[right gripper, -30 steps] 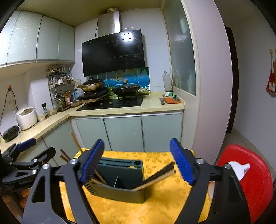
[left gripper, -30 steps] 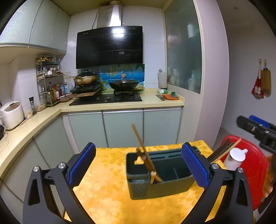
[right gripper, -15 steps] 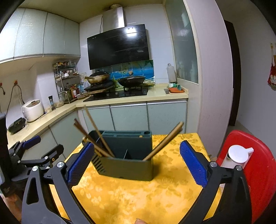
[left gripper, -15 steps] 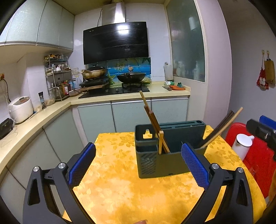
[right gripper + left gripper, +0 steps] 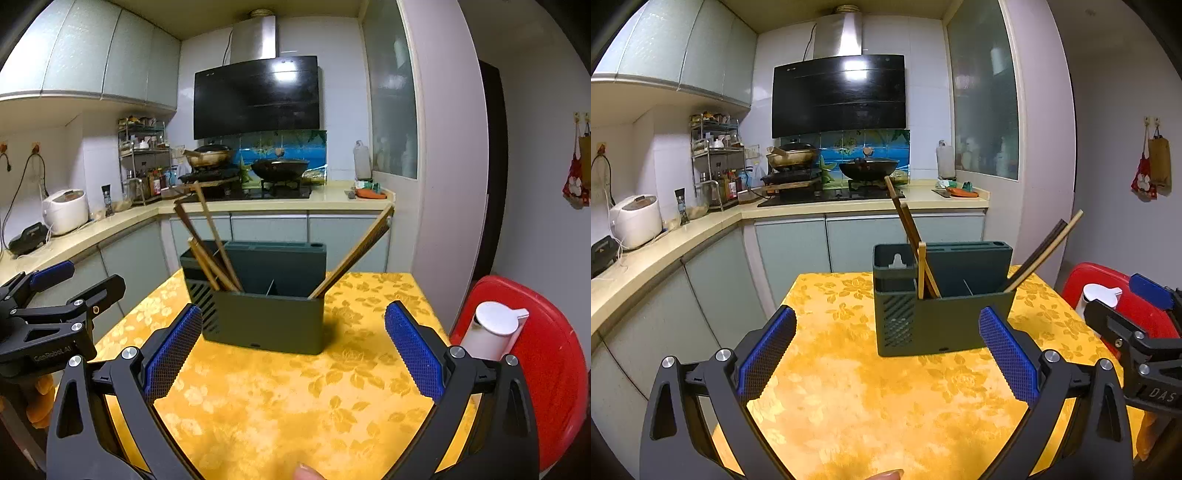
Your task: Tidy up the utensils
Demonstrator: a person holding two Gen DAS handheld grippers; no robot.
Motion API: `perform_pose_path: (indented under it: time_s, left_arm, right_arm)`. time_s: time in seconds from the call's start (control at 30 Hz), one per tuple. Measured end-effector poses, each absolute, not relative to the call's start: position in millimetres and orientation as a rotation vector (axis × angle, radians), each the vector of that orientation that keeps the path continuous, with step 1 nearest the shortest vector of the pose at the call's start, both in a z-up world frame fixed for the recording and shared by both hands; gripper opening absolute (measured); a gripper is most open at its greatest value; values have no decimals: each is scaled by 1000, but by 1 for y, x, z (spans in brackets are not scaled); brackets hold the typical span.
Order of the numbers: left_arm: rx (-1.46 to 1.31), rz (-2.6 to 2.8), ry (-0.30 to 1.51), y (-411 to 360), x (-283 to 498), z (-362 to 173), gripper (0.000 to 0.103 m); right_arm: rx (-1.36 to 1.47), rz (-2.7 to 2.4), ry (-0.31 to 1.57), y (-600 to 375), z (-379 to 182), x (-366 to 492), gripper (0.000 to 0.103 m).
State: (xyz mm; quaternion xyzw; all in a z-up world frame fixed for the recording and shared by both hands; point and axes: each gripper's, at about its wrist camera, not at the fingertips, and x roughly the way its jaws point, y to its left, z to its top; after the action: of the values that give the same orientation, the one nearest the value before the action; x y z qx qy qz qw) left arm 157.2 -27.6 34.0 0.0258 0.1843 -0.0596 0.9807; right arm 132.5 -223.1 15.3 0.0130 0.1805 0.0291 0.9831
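Note:
A dark green utensil holder [image 5: 942, 299] [image 5: 264, 295] stands on the table with the yellow flowered cloth [image 5: 871, 391] [image 5: 295, 398]. Wooden chopsticks lean out of its left compartment [image 5: 910, 236] [image 5: 208, 243], and another pair leans out to the right [image 5: 1045, 247] [image 5: 354, 254]. My left gripper [image 5: 884, 347] is open and empty, a short way in front of the holder. My right gripper [image 5: 291, 343] is open just as wide, also empty, facing the holder from nearer the right. Each gripper shows at the edge of the other's view.
A red stool [image 5: 546, 354] with a white dispenser bottle [image 5: 491, 328] on it stands right of the table. Behind the table runs the kitchen counter [image 5: 701, 232] with a rice cooker [image 5: 635, 221], hob and pans [image 5: 868, 168]. A fingertip shows at the bottom edge [image 5: 886, 474].
Both grippers have drawn back from the holder and sunk lower. The holder, earlier between the jaws, now stands clear ahead of them. The right gripper's jaws have widened a little.

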Motion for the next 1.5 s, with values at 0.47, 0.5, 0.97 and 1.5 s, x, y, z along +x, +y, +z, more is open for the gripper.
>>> perform_pose_path:
  time_s: [0.47,0.5,0.97,1.5]
  left_arm:
    - [41,-92,381,-13,149,11,96]
    - [38,-91,382,-12,149,10,96]
    - [53,-97,400,-14,145,1,96]
    - [56,-94,401,-13,144,2,96]
  right_arm:
    - [69,68,399,-213,-4,128,96]
    - [68,66,400,-213,-5,128,96]
    - [68,69,406,-211,-5,126,96]
    - [64,69,405,-210,-6,127,96]
